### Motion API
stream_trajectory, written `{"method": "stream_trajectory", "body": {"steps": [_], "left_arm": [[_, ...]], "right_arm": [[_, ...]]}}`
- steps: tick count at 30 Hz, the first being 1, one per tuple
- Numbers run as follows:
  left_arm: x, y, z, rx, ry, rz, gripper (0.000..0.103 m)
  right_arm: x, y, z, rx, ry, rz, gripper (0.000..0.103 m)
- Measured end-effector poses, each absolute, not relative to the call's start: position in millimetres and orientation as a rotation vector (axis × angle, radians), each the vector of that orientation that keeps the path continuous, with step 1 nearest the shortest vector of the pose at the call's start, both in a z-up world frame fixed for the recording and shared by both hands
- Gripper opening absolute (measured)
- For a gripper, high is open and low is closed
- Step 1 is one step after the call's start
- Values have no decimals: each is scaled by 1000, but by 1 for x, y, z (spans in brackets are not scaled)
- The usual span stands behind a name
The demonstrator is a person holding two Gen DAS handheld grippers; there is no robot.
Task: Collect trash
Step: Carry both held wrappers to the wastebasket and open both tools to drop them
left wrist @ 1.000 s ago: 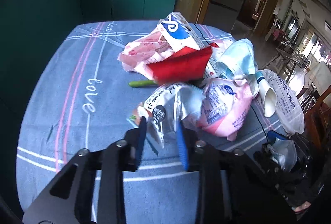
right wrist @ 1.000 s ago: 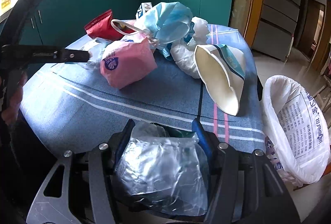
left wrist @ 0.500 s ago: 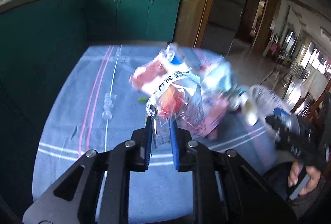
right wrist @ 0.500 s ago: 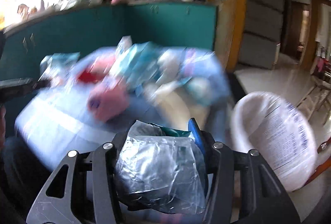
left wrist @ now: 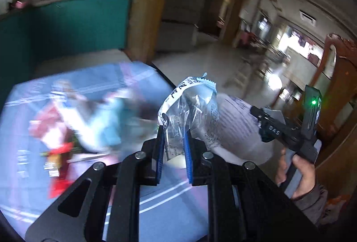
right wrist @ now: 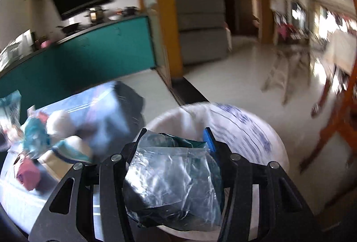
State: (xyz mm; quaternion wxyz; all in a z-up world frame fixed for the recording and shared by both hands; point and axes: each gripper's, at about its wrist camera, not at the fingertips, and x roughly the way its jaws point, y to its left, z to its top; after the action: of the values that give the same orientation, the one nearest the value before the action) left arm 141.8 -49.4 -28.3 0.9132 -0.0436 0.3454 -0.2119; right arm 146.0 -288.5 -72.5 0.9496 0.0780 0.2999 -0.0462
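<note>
My left gripper (left wrist: 173,130) is shut on a clear crinkled wrapper (left wrist: 189,108) with black print and holds it in the air past the table's right edge, toward the white bin bag (left wrist: 236,128). My right gripper (right wrist: 176,134) is shut on a silvery clear plastic bag (right wrist: 174,177) and holds it right above the open white bin bag (right wrist: 245,130). The right gripper also shows in the left wrist view (left wrist: 263,119), held by a hand. The rest of the trash pile (left wrist: 73,121) lies blurred on the blue tablecloth (left wrist: 167,208).
Teal kitchen cabinets (left wrist: 67,25) stand behind the table. A wooden chair (right wrist: 334,108) stands on the tiled floor right of the bin bag. In the right wrist view a paper cup (right wrist: 67,152) and a pink packet (right wrist: 26,175) lie on the table.
Both grippers swung right toward the bin bag. The left one closed on the clear wrapper and lifted it off the pile. The right one carried its bag over the bin opening.
</note>
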Motion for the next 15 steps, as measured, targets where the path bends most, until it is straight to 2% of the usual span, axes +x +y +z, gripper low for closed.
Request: {"method": "stream_trajectory", "body": {"steps": [8, 10, 12, 14, 15], "left_arm": [[203, -163, -72, -62, 868, -629, 18], [210, -184, -80, -38, 891, -650, 26], [218, -200, -87, -8, 897, -649, 54], [220, -205, -91, 1, 887, -640, 65], [220, -204, -91, 6, 879, -632, 66]], "right_arm": [[135, -329, -85, 251, 603, -162, 51], [135, -334, -87, 276, 607, -164, 52], [135, -340, -90, 303, 614, -162, 53], [136, -345, -91, 320, 619, -170, 56], [138, -346, -92, 325, 621, -171, 61]]}}
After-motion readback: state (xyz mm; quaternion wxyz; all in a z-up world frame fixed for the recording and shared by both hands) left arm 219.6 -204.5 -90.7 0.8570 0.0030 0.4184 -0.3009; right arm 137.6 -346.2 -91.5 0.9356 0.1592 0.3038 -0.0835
